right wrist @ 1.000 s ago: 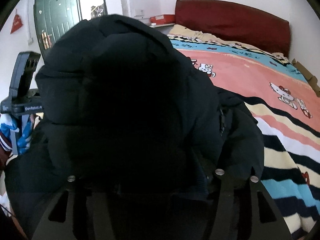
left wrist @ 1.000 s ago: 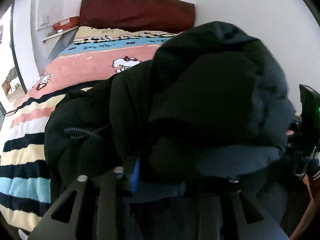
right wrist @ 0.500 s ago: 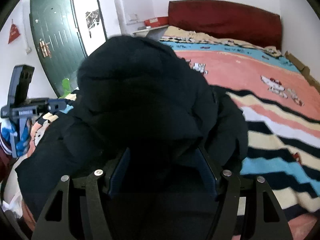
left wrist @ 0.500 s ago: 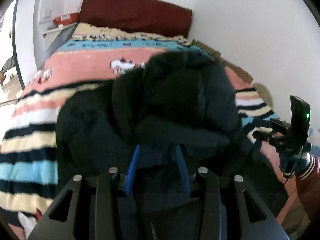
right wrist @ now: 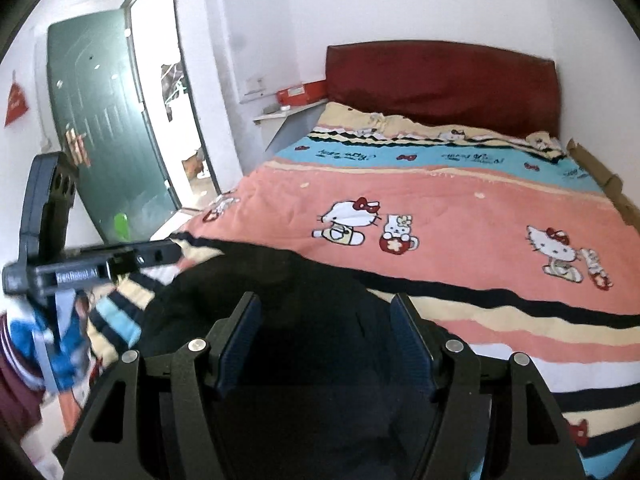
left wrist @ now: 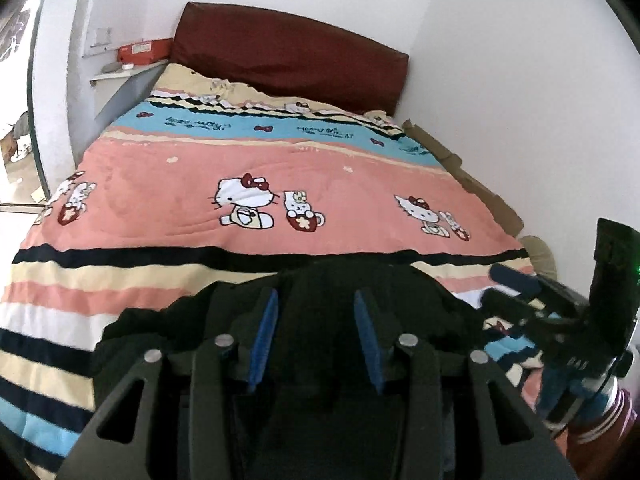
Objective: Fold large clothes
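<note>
The bed under a pink, blue and cream striped cartoon-cat quilt (left wrist: 280,184) now shows almost whole. A second ago the bulky black padded jacket (left wrist: 360,292) filled both views; it now lies low at the near edge. Left gripper (left wrist: 316,336) and right gripper (right wrist: 328,340) have lifted, jaws apart, nothing clamped. That fold looks set down.

We cannot see the near part of the black jacket (left wrist: 360,280), which is hidden behind the left tongs (left wrist: 316,334) at six o'clock. In the right wrist view the jacket (right wrist: 280,276) runs under the right tongs (right wrist: 326,346). The left tongs (right wrist: 80,268) at nine o'clock are blurred, their tips unreadable.
</note>
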